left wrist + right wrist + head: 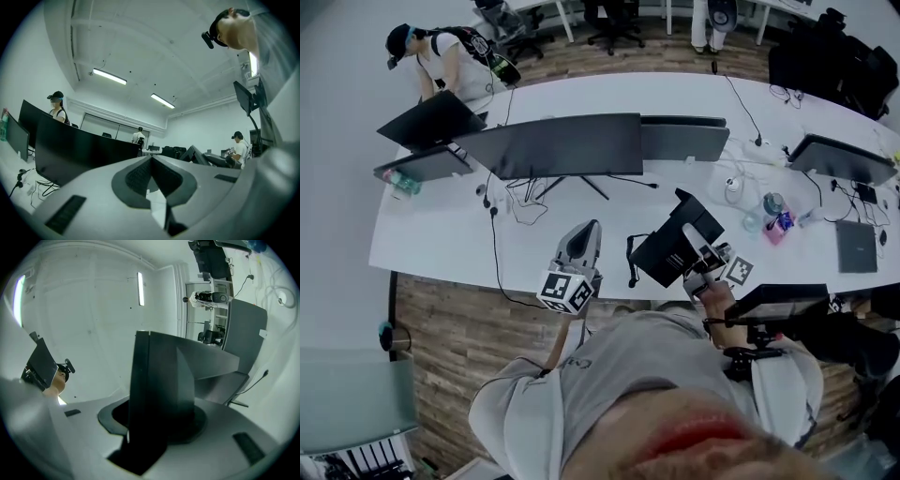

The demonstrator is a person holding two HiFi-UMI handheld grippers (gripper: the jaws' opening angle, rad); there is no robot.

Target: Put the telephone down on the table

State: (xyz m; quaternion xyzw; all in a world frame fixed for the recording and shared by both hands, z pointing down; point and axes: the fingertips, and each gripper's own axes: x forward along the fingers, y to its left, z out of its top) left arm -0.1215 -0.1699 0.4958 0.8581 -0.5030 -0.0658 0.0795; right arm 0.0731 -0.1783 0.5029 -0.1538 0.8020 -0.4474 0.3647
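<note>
Telephone (661,258) held above worktop (441,239)
Right tongs (694,242) clamp the telephone over the worktop's near edge; left tongs (589,230) closed, empty.

1. We see a long white table (441,244) curving across the room, dark monitors (553,145) standing on it.
2. Beside it we see a wood-plank floor (459,328); black office chairs (614,23) stand beyond.
3. Overhead we see strip lights (109,76) lit on a white ceiling (154,42).

Bare table (441,246) before monitors (572,145), loose cables (521,201) at left
</note>
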